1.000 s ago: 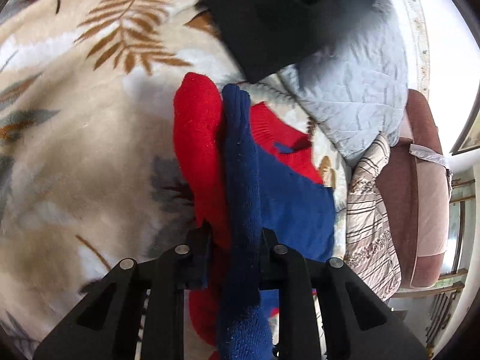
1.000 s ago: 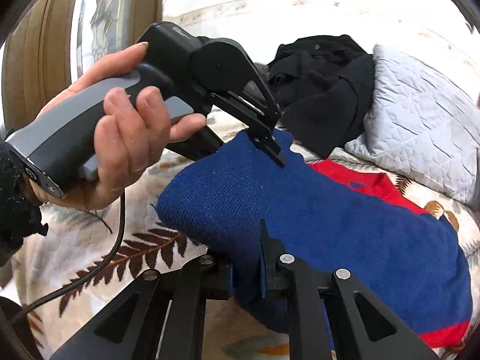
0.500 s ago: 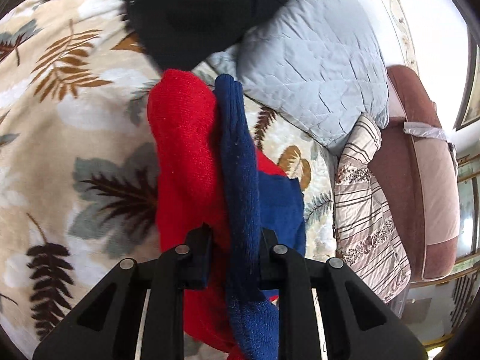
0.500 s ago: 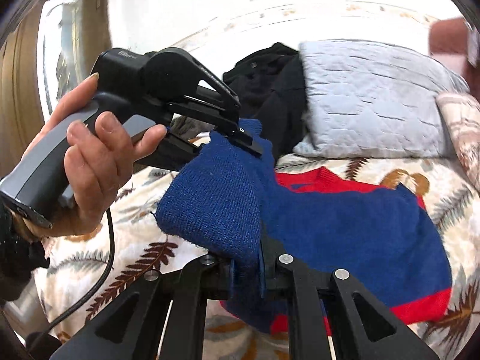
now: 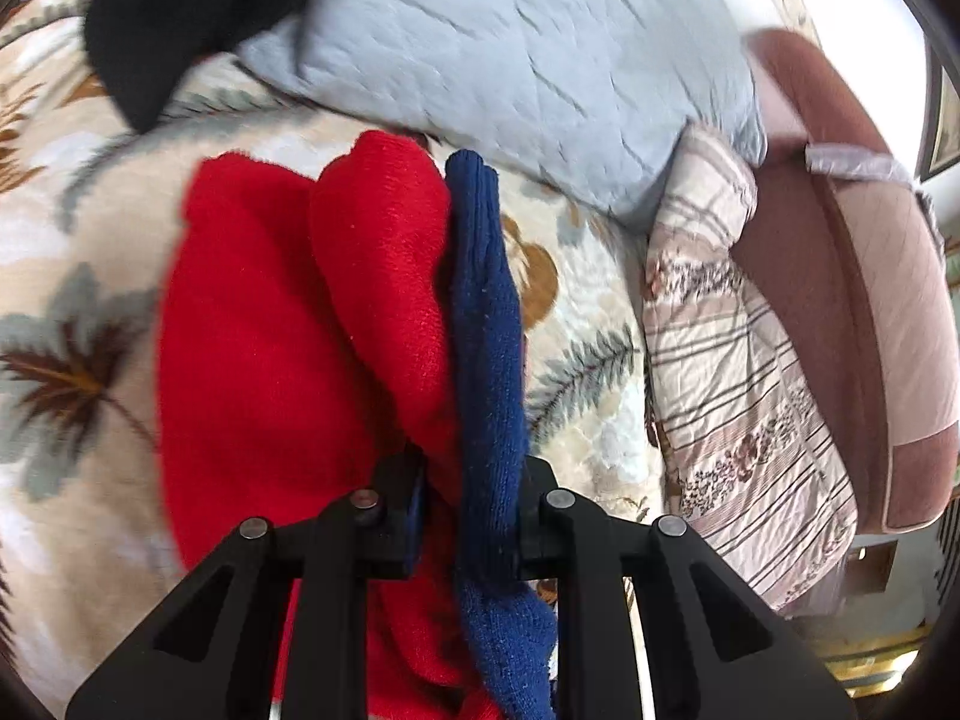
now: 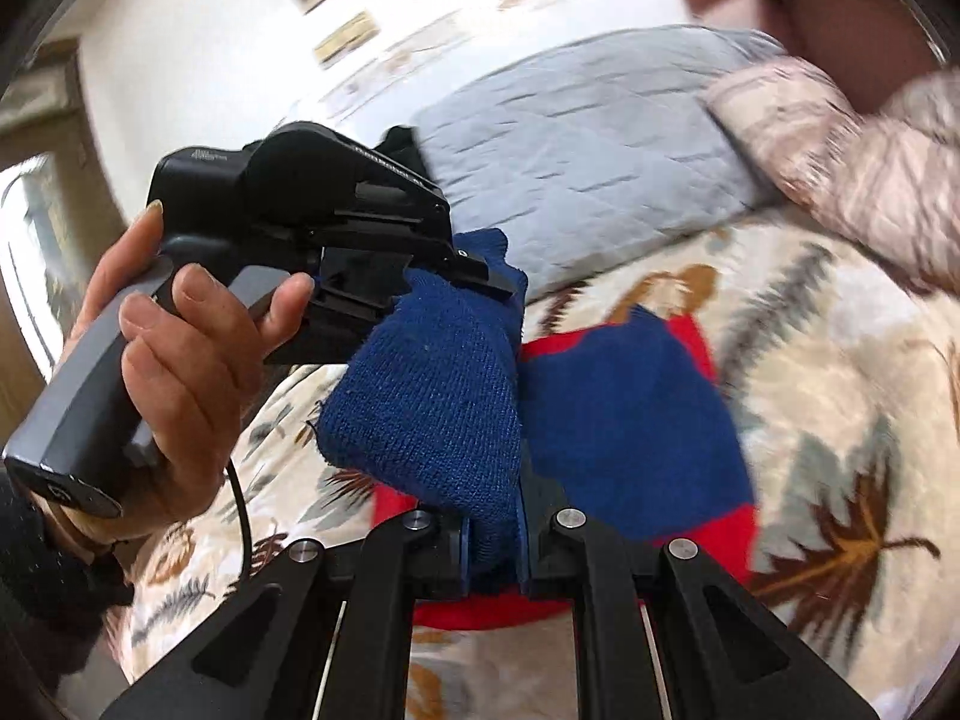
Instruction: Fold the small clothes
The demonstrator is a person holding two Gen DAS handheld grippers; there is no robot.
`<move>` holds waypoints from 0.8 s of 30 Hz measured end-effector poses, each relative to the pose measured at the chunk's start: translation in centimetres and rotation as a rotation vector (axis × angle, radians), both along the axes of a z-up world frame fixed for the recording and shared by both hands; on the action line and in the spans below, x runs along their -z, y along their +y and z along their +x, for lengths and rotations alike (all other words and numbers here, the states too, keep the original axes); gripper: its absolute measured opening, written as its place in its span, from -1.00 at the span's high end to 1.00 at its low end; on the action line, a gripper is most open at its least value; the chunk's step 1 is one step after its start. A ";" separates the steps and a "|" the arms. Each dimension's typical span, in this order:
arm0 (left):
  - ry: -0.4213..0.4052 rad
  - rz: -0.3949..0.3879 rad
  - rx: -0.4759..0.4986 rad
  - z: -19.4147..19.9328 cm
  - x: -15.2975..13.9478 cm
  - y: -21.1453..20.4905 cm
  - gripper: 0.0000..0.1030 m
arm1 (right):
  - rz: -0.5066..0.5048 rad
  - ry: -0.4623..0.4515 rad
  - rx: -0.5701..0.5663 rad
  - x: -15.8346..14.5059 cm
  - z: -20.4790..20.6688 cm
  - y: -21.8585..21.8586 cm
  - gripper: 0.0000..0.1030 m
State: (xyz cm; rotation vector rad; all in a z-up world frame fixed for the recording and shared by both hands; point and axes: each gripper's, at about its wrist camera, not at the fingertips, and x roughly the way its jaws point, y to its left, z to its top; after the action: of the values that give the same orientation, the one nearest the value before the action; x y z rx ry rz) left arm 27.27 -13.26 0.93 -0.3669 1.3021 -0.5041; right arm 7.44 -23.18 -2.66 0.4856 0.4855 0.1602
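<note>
Above the leaf-print blanket [image 6: 840,396], the 2 grippers carry 1 edge of the red-and-blue sweater [image 6: 624,408] over its own body, probably to fold it. Left gripper [image 5: 471,516] is nearly closed, pinching red and blue layers; right gripper [image 6: 492,546] is clamped on blue knit, near the grey pillow [image 6: 576,150].

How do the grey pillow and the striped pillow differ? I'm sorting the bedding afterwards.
The grey pillow is plain and quilted; the striped pillow is pale pink with brown lines and floral bands. The grey pillow looks broader, the striped pillow narrower. Both rest on the leaf-print blanket, side by side.
</note>
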 end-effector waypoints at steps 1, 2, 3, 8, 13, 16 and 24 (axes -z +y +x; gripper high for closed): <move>0.005 0.016 0.010 0.1 0.4 -1.0 0.67 | 0.030 0.013 0.017 0.5 -0.1 -0.9 0.81; 0.009 0.034 0.019 0.2 0.9 -2.1 0.67 | 0.052 0.023 0.030 1.0 -0.2 -1.6 0.81; 0.015 0.050 0.029 0.4 1.5 -3.0 0.66 | 0.079 0.037 0.045 1.6 -0.2 -2.3 0.81; 0.040 0.094 0.049 0.6 4.1 -6.1 0.29 | 0.238 0.142 0.098 5.0 0.3 -5.1 0.80; 0.045 0.004 0.038 0.4 3.7 -5.7 0.09 | 0.291 0.189 0.128 5.9 0.0 -6.3 0.61; -0.008 -0.054 -0.005 0.4 1.5 -2.3 0.04 | 0.303 0.162 0.187 4.4 -1.5 -7.9 0.51; -0.043 0.000 -0.182 0.2 2.5 8.1 -0.20 | 0.215 0.109 0.005 -1.0 6.8 -10.8 0.30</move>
State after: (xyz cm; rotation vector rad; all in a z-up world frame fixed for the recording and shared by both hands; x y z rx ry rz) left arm 27.50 -5.12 -1.57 -0.4679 1.2142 -0.3566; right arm 14.25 -33.98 -1.67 0.7080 0.5764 0.1832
